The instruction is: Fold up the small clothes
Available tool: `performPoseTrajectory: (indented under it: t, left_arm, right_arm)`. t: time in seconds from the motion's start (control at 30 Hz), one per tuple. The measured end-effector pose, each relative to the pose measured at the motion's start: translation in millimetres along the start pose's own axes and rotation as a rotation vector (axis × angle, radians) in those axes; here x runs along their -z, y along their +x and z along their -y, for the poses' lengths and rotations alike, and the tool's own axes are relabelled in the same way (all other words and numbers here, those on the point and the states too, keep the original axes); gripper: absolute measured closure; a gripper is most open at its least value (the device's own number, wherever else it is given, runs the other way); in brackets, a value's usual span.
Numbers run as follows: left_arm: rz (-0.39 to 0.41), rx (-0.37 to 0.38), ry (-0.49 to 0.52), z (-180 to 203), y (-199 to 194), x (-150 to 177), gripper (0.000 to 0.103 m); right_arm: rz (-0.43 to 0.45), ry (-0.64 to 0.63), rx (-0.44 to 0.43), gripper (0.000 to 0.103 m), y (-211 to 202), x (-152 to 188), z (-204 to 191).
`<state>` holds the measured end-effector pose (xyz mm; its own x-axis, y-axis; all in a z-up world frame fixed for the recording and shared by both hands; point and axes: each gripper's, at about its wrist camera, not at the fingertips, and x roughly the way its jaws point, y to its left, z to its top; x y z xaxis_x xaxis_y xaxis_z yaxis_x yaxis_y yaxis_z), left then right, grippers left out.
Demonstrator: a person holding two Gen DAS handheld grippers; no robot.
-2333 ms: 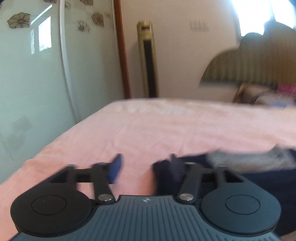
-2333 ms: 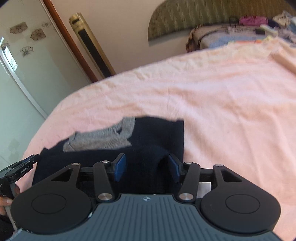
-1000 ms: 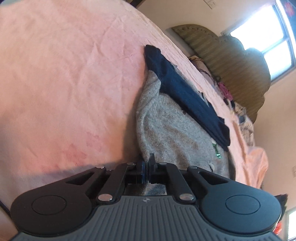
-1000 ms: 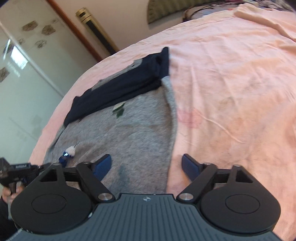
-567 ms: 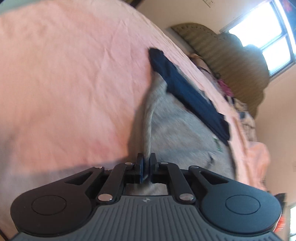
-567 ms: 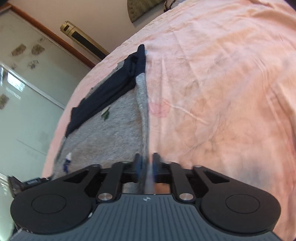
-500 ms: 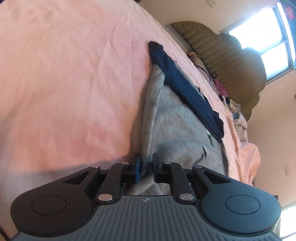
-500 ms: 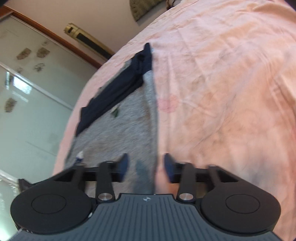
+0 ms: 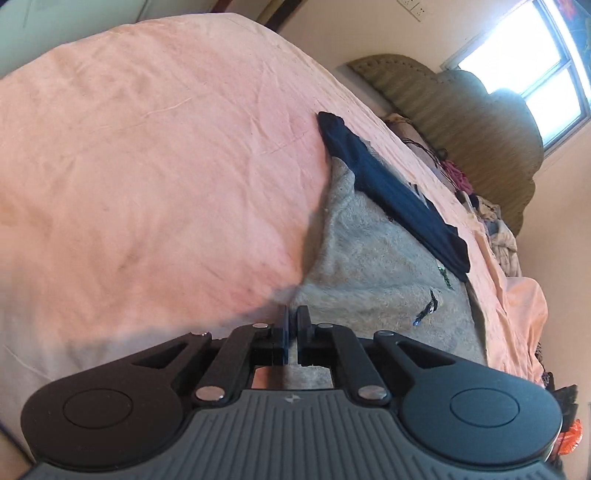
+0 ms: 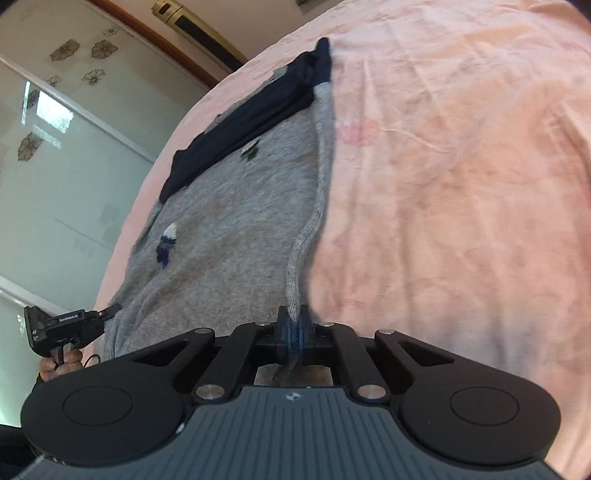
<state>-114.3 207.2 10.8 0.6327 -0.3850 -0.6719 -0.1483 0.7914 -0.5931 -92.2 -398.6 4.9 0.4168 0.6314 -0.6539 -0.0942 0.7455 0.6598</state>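
A grey knit sweater (image 10: 236, 206) with small dark motifs lies on the pink bedsheet (image 10: 461, 184), its navy sleeves (image 10: 255, 110) folded across the far end. My right gripper (image 10: 293, 325) is shut on the sweater's near right hem and lifts that edge into a ridge. In the left wrist view the sweater (image 9: 376, 266) and navy band (image 9: 399, 199) lie ahead. My left gripper (image 9: 293, 317) is shut at the near left hem, with grey cloth between the pads. It shows at the left edge of the right wrist view (image 10: 110, 310).
A padded green headboard (image 9: 461, 122) and a pile of clothes (image 9: 491, 221) sit at the bed's far end below a window. A glass wardrobe door with flower decals (image 10: 62, 147) and a gold standing unit (image 10: 199, 29) flank the bed.
Both grippers opened slightly half a second ago and have closed again on the sweater's near hem corners. The right edge of the hem now rises off the sheet.
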Motion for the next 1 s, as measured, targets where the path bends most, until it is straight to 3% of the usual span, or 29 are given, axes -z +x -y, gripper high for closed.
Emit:
performPoseTrajectory:
  t: [0.07, 0.13, 0.2, 0.27, 0.3, 0.37, 0.57, 0.63, 0.77, 0.87, 0.93, 1.0]
  left_arm:
    - [-0.056, 0.054, -0.055, -10.9, -0.9, 3.9, 0.098]
    - [-0.105, 0.101, -0.072, -14.1, -0.9, 17.2, 0.091]
    - [-0.1, 0.139, -0.095, -18.3, -7.5, 32.6, 0.072]
    - [-0.084, 0.188, -0.148, -22.8, -16.3, 44.9, 0.056]
    - [-0.078, 0.206, -0.163, -23.3, -20.0, 49.0, 0.044]
    - [-0.069, 0.239, -0.175, -21.2, -27.4, 57.9, 0.033]
    - [-0.106, 0.389, -0.25, -14.3, -19.5, 88.7, 0.035]
    - [-0.117, 0.468, -0.265, -8.9, -15.1, 98.6, 0.044]
    - [-0.146, 0.443, -0.266, -3.4, -3.6, 107.1, 0.072]
    - [-0.152, 0.433, -0.25, -1.0, -1.3, 106.2, 0.073]
    - [-0.15, 0.421, -0.222, 3.9, -3.3, 103.7, 0.073]
    - [-0.141, 0.412, -0.198, 3.4, -7.6, 101.4, 0.073]
  right_arm:
    - [-0.01, 0.039, -0.032, 0.094, -0.9, 2.5, 9.1]
    - [0.006, 0.054, -0.036, 0.085, -7.2, 5.6, 6.6]
    - [0.04, 0.05, -0.057, 0.042, -16.7, 10.1, -0.4]
    - [0.064, 0.033, -0.062, 0.023, -25.4, 15.3, -8.2]
    - [0.056, 0.025, -0.063, 0.024, -27.6, 17.7, -11.7]
    - [0.027, 0.011, -0.053, 0.024, -28.1, 22.5, -18.7]
    - [-0.001, -0.028, -0.031, 0.024, -27.4, 34.0, -35.6]
    - [0.0, -0.034, -0.027, 0.024, -26.8, 37.1, -40.7]
    - [-0.012, -0.119, 0.058, 0.024, -24.6, 47.8, -63.7]
    - [-0.007, -0.207, 0.147, 0.024, -18.9, 50.1, -87.7]
    - [0.042, -0.339, 0.271, 0.024, -13.0, 49.5, -112.1]
    - [0.036, -0.43, 0.284, 0.023, -3.1, 47.6, -129.7]
